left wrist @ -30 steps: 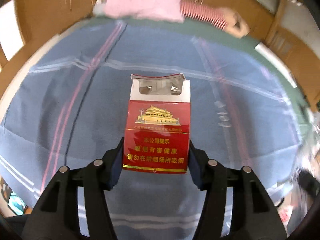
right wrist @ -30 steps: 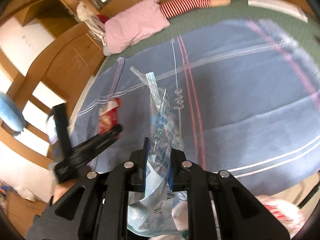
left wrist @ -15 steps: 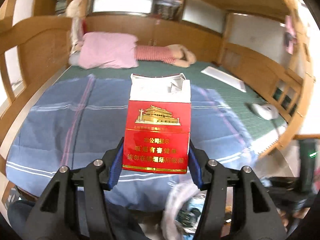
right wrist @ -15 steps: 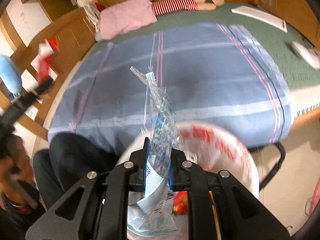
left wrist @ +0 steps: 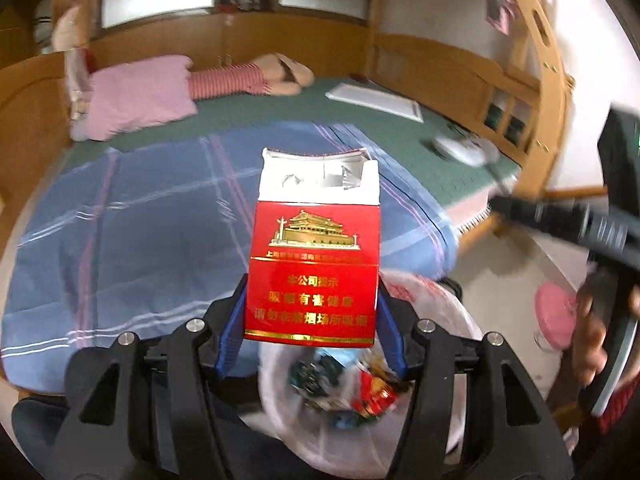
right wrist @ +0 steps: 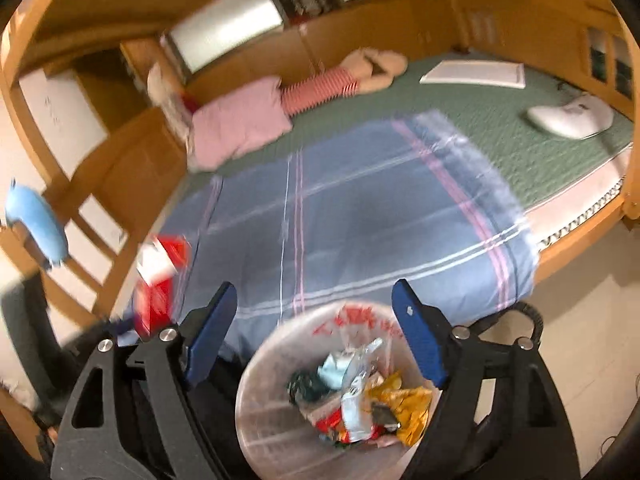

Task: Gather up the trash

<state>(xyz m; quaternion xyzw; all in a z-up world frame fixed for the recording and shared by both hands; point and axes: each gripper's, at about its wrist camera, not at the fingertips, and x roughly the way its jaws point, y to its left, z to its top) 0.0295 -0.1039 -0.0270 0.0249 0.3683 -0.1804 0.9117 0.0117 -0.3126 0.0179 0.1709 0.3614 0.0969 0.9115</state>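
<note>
Left gripper (left wrist: 310,316) was clamped on the lower sides of a red cigarette pack (left wrist: 314,264), held upright just above the trash bin (left wrist: 456,312). Pack looked like light, thin cardboard, torn open at the top, probably easy to crush; the side grip low down suited it. Right gripper (right wrist: 316,332) was opening, nothing between the pads, directly over the bin's crinkly wrappers (right wrist: 360,396). Bin liner was thin translucent plastic.

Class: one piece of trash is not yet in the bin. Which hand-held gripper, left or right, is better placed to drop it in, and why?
Left. The left hand-held gripper grips the red cigarette pack above the lined trash bin; the right hand-held gripper is opening with nothing between its jaws.
</note>
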